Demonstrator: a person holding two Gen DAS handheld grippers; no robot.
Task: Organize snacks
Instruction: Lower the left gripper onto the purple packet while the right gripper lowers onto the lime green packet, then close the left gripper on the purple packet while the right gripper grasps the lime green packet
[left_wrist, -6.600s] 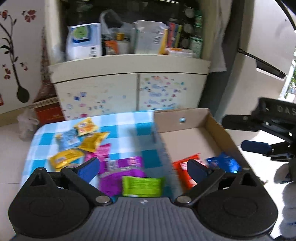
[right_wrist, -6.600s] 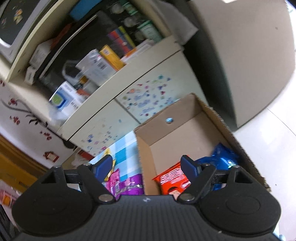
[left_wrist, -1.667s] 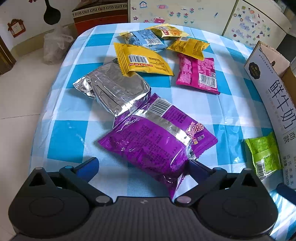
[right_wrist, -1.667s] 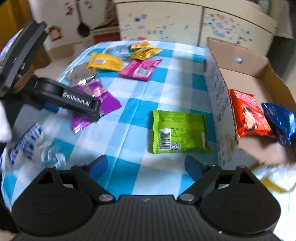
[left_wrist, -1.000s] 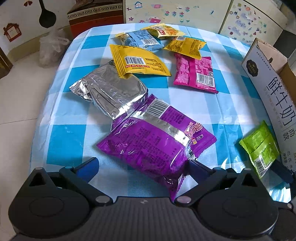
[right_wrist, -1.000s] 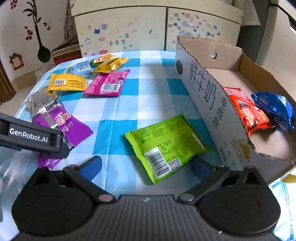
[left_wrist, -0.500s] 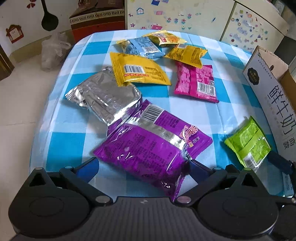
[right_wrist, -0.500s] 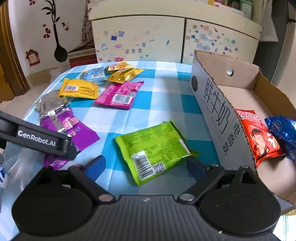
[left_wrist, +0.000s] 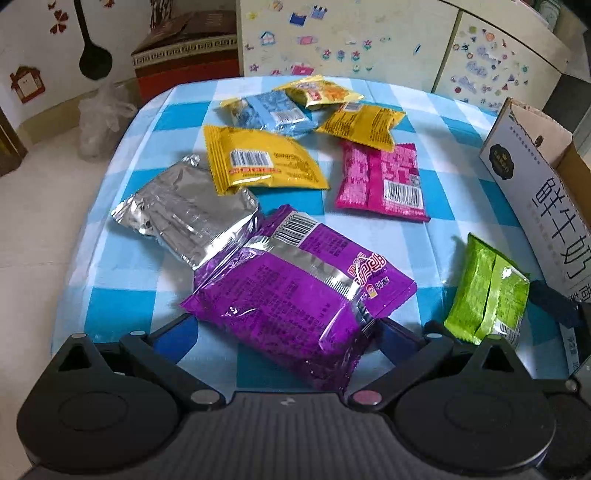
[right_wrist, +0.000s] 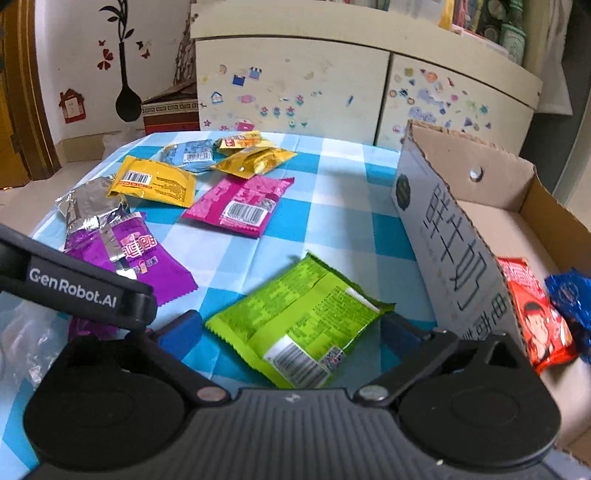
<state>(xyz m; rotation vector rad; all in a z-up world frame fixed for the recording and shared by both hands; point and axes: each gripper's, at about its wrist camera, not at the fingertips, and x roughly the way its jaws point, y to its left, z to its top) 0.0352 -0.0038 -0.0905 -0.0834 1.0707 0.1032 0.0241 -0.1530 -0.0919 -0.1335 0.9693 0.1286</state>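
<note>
A large purple snack packet (left_wrist: 295, 291) lies on the blue-checked tablecloth (left_wrist: 461, 140), partly over a silver packet (left_wrist: 184, 210). My left gripper (left_wrist: 284, 332) is open, and its fingers flank the purple packet's near end. A green packet (right_wrist: 299, 325) lies between the fingers of my right gripper (right_wrist: 290, 332). Those jaws are opening and the pads stand just clear of its corners. In the left wrist view the green packet (left_wrist: 487, 295) looks tilted, with a right fingertip (left_wrist: 554, 306) beside it.
An open cardboard box (right_wrist: 454, 258) stands right of the green packet, holding a red packet (right_wrist: 532, 310) and a blue one (right_wrist: 572, 295). Yellow (left_wrist: 258, 166), pink (left_wrist: 380, 181), light blue (left_wrist: 273, 110) and several more packets lie at the far side. Cabinets stand beyond the table.
The green packet has turned and slid a little left, away from the box wall, between the right fingers. The purple packet keeps its place between the left fingers.
</note>
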